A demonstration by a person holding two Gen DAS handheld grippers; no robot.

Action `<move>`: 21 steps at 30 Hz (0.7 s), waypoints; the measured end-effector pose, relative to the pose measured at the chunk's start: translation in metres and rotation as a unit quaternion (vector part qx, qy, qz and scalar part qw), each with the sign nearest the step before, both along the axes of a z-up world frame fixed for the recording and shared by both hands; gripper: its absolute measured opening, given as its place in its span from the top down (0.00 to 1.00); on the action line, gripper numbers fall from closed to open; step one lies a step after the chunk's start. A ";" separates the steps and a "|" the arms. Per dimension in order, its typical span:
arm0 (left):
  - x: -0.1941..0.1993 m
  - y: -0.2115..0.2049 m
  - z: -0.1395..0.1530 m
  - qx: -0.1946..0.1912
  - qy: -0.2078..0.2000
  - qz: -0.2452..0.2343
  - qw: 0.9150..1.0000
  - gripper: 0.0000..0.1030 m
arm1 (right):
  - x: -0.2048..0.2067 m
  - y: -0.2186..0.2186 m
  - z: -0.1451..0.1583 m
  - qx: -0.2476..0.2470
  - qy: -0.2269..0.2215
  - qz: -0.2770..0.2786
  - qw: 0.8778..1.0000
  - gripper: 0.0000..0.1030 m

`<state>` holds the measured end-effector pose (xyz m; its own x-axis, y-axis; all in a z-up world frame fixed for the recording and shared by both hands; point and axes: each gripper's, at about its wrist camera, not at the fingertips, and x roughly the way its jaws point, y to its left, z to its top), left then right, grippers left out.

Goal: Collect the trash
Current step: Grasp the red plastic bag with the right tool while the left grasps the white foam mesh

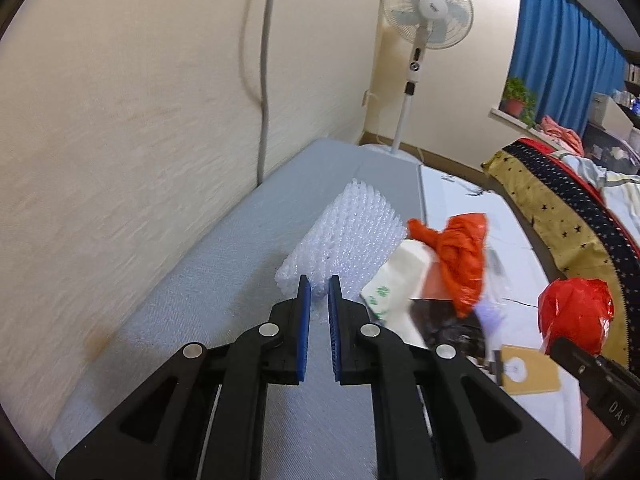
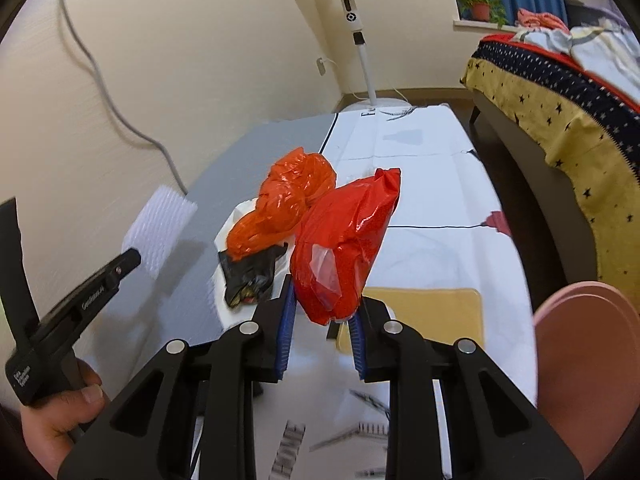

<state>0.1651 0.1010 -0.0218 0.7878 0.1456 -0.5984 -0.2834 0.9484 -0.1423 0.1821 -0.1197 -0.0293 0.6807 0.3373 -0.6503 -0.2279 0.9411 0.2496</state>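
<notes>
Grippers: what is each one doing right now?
Left gripper: shut on the white foam net.
Right gripper: shut on the red plastic bag.

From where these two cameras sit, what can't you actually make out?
- Black item, right wrist view: the orange bag covers part of it; what it is stays unclear.
- Tan card, left wrist view: blurred, print unreadable.
- Pink object, right wrist view: cut off by the edge.
- Red bag: contents hidden.
</notes>
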 end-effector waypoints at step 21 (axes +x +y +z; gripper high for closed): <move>-0.084 -0.074 0.031 0.003 -0.021 -0.088 0.996 0.91 | -0.121 -0.077 0.089 -0.075 -0.085 -0.065 0.991 0.76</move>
<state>0.0807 0.0273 0.0091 0.8259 0.0064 -0.5637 -0.1063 0.9838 -0.1446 0.0615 -0.1966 0.0600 0.8158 0.1470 -0.5594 -0.1284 0.9891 0.0727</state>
